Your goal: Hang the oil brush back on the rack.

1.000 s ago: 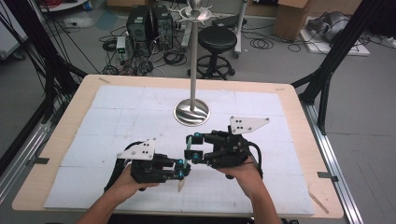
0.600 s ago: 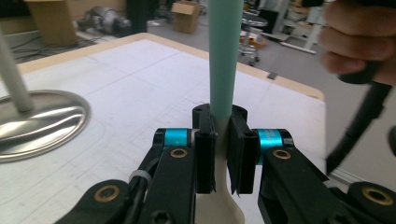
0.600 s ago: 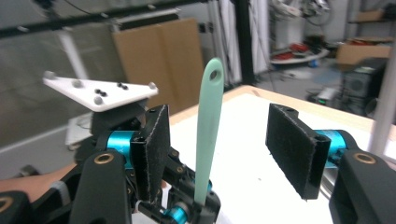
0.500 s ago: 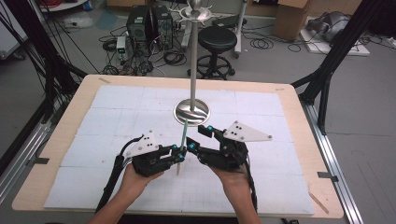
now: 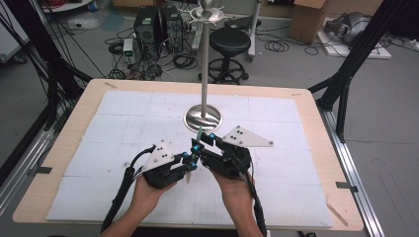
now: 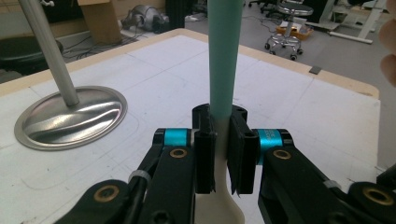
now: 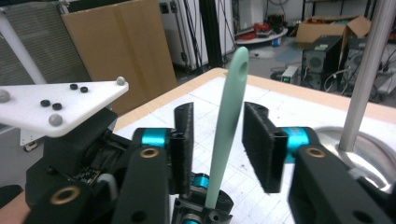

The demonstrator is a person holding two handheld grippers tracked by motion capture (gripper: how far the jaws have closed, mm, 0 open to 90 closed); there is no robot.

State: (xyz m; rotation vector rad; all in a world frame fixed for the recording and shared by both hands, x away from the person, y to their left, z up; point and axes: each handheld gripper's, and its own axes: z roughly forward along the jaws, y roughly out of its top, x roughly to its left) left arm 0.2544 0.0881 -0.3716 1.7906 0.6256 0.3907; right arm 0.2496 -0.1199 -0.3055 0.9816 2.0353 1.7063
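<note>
White table [image 5: 123, 106] below: a long green-and-white spoon [image 6: 223, 60], squeezed tight by the left gripper [image 5: 190, 159], now stands up; the right gripper [image 5: 201, 139] just narrowed around it, untouching.

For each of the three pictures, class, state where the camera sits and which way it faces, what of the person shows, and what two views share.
High view: above the person's side of the table, facing forward and down; forearms and both hands show.
Left gripper view: on the left hand-held gripper, looking along its jaws, shut on the green-and-white utensil; fingertips at the right edge.
Right gripper view: on the right hand-held gripper, whose jaws have just been closing around the utensil without touching; a bit of hand at the bottom left.
Shared: both gripper views show the utensil and the steel stand.
</note>
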